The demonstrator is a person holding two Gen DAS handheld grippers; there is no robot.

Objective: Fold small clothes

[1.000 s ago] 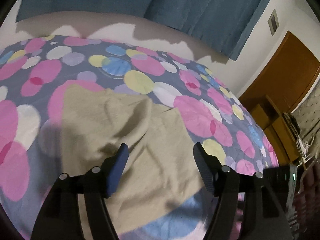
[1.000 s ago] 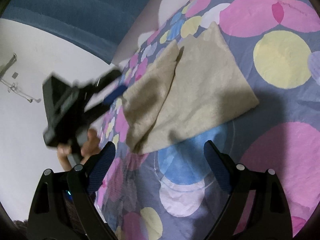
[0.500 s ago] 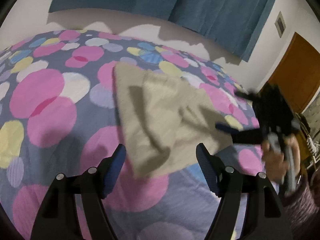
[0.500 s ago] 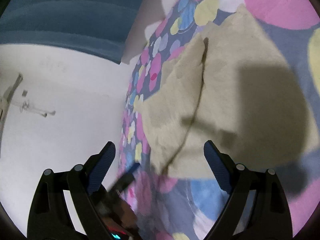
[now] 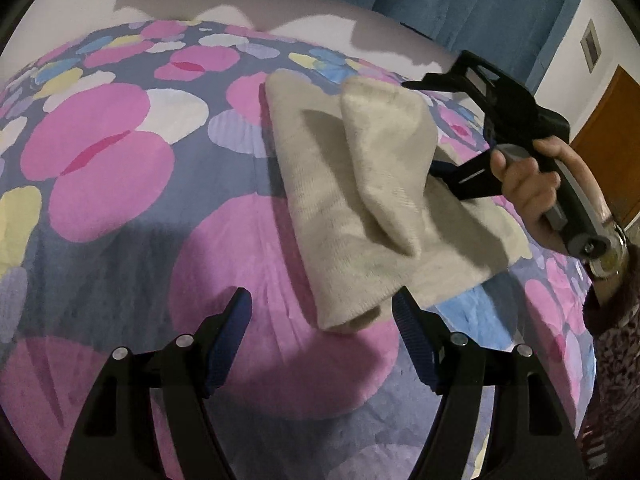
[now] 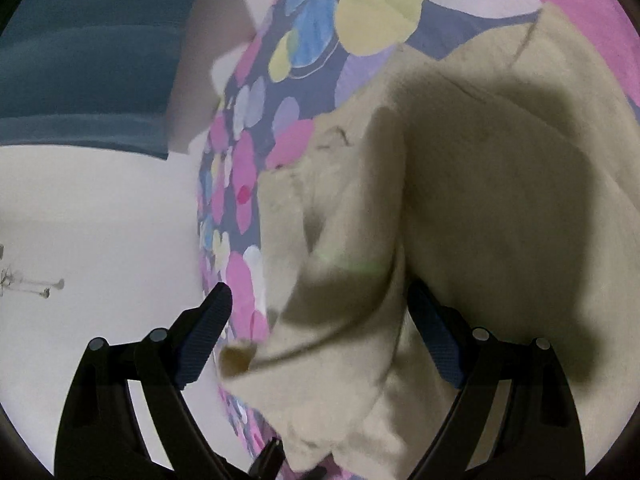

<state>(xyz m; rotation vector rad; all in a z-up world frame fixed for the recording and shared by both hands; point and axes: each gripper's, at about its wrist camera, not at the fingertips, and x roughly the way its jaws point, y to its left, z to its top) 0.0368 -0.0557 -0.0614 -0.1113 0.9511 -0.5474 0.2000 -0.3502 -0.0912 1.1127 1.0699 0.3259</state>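
Since the earlier frame, the closing right gripper (image 6: 316, 340) has been brought around a raised fold of the soft, light cloth (image 5: 360, 200) at mid-frame on the bed (image 5: 120, 220), while the left gripper (image 5: 322, 336), spread and empty, is poised near its lower corner, judged the best hold.

Dim indoor light; hard shadows; fisheye bending, dark corners; slight blur.

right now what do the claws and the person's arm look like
Both claws, left claw and right claw, are black frames with silver screws and blue ribbed finger pads. The hand on the right claw's grey-and-black handle has a wristwatch and dark patterned sleeve.
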